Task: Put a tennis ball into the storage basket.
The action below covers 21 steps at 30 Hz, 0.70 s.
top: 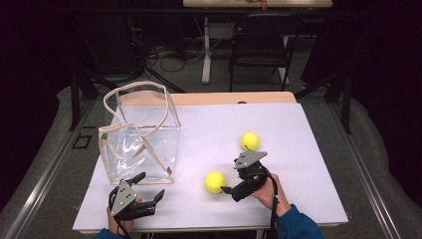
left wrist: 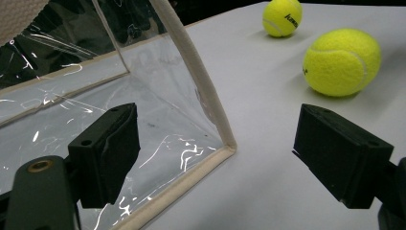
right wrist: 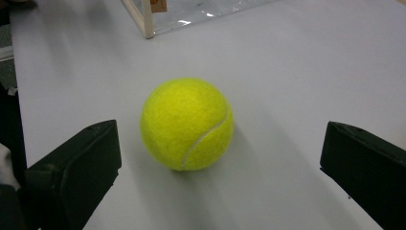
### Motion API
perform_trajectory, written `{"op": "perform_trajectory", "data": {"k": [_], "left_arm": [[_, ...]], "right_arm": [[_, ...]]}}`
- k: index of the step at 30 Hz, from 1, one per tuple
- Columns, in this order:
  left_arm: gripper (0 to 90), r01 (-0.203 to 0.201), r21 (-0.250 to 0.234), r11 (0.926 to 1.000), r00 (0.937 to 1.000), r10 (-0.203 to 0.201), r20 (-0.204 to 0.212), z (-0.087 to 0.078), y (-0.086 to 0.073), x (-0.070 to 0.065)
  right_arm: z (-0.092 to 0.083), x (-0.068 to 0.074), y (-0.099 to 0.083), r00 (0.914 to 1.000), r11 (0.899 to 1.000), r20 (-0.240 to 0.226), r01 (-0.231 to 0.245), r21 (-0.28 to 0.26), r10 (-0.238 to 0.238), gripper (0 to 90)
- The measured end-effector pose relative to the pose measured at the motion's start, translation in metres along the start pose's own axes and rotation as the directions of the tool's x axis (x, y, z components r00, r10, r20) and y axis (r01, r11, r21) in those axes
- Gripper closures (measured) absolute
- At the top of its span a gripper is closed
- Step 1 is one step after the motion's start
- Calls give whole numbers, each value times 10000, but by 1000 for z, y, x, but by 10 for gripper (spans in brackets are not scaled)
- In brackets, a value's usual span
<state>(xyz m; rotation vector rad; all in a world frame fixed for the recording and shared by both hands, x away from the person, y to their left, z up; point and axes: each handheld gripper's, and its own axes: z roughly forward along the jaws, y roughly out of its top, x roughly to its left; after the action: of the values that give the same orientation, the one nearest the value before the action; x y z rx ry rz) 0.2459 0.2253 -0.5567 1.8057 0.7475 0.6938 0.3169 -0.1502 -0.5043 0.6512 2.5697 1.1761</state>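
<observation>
Two yellow tennis balls lie on the white table: the near ball [top: 215, 182] [left wrist: 341, 62] [right wrist: 186, 124] and the far ball [top: 250, 141] [left wrist: 282, 17]. My right gripper [top: 230, 182] [right wrist: 215, 167] is open, its jaws spread wide just short of the near ball, which rests on the table ahead of them. A clear plastic bag [top: 141, 133] [left wrist: 143, 96] with beige trim stands upright at the left. Near the bag's front corner my left gripper [top: 149, 186] [left wrist: 215, 153] is open and holds nothing.
The white table [top: 298, 149] ends close to both hands at its front edge. A black folding chair [top: 261, 47] and a desk leg stand on the floor beyond the far edge. Open room lies on the right half of the table.
</observation>
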Motion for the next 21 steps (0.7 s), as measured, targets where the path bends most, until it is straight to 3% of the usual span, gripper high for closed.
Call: {"op": "perform_trajectory", "data": {"k": [21], "left_arm": [[157,-89,-70,9999,10000,89,-30,-1,0,-1]], "right_arm": [[12,4,-1,9997,9998,-150,-170,60,171,0]]}}
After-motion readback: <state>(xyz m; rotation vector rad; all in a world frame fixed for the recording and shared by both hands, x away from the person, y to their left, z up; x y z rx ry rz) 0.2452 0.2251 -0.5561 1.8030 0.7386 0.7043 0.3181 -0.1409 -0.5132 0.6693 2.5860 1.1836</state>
